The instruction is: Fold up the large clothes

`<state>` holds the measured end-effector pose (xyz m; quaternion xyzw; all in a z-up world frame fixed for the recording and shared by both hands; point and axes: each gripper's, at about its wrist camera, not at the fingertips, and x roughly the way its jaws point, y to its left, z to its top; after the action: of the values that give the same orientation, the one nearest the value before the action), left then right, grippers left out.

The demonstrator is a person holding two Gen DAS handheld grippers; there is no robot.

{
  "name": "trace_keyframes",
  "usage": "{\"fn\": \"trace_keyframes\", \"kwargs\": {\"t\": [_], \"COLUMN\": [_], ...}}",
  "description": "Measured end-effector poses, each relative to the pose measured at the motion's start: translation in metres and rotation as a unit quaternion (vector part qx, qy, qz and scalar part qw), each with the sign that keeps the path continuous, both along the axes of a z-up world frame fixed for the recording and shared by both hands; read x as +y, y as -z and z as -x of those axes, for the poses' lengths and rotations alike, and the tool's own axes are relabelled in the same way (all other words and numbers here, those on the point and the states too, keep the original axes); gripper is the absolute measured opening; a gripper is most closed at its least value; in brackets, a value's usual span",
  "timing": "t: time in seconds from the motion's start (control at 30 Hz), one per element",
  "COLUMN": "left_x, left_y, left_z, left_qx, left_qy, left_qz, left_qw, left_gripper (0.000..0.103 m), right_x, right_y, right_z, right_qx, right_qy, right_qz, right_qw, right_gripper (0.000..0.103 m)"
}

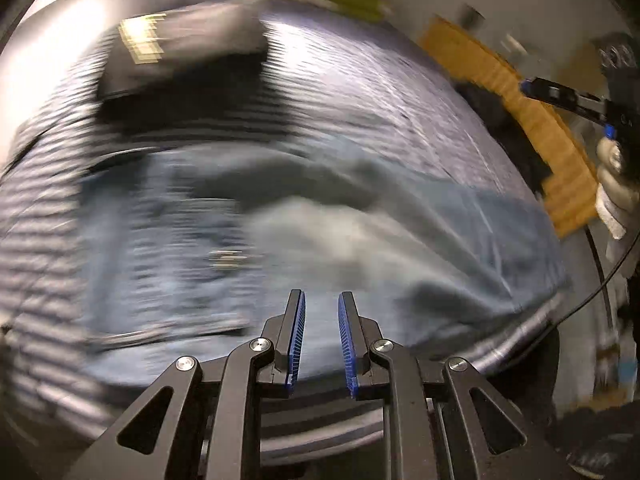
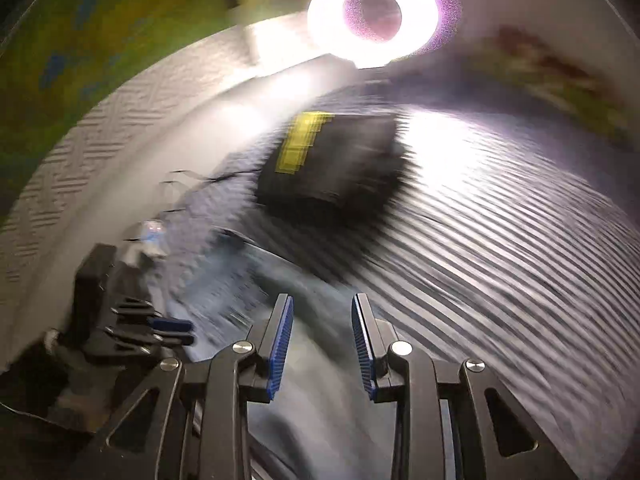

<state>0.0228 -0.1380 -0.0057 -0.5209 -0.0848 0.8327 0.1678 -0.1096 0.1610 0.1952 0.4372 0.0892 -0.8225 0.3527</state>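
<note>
The light-blue garment point(image 1: 280, 240) lies rumpled on striped bedding point(image 1: 380, 92). Both hand-held grippers, left point(image 1: 321, 300) and right point(image 2: 322, 304), are slightly spread and hold nothing. Only the right wrist view shows the ring light point(image 2: 376, 16).

**Striped bed under a ring light**

I see a bed point(image 1: 380, 92) spread with a dark, light-striped cover, its top glaring white under a ring light point(image 2: 372, 16). Behind it runs a pale wall point(image 2: 100, 120) with an embossed woven pattern. A wooden strip point(image 1: 532, 120) borders the bed's right side. Everything is motion-blurred, so I can't make out finer detail.
</note>
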Motion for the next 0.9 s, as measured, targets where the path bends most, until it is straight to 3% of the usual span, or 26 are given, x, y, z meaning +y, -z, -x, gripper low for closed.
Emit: {"fn": "trace_keyframes", "kwargs": {"t": [0.1,0.2,0.37,0.43,0.53,0.67,0.8,0.9], "left_x": [0.052,0.095,0.125,0.125,0.118,0.118,0.124,0.121], "left_y": [0.008,0.025,0.047,0.049,0.048,0.043,0.043,0.043], "left_z": [0.004,0.009,0.006,0.002,-0.003,-0.014,-0.027,-0.028], "left_qx": [-0.011,-0.024,-0.048,-0.054,-0.050,-0.027,0.013,0.004], "left_qy": [0.053,0.092,0.127,0.128,0.125,0.139,0.176,0.179], "left_qz": [0.002,0.020,0.041,0.051,0.076,0.118,0.193,0.193], "left_qw": [0.9985,0.9952,0.9899,0.9890,0.9879,0.9829,0.9652,0.9646], "left_gripper": [0.018,0.018,0.018,0.019,0.021,0.021,0.023,0.023], "right_x": [0.104,0.204,0.350,0.405,0.456,0.498,0.543,0.579], "right_y": [0.008,0.023,0.047,0.056,0.072,0.100,0.130,0.149], "right_z": [-0.035,-0.063,-0.104,-0.120,-0.135,-0.148,-0.171,-0.190], "right_qx": [0.015,0.014,-0.020,-0.033,-0.054,-0.064,-0.110,-0.133], "right_qy": [0.109,0.221,0.398,0.467,0.517,0.558,0.604,0.638], "right_qz": [-0.016,-0.026,-0.033,-0.026,-0.010,-0.055,0.008,0.069], "right_qw": [0.994,0.975,0.916,0.883,0.854,0.826,0.790,0.756], "right_gripper": [0.028,0.028,0.028,0.028,0.028,0.028,0.028,0.028]}}
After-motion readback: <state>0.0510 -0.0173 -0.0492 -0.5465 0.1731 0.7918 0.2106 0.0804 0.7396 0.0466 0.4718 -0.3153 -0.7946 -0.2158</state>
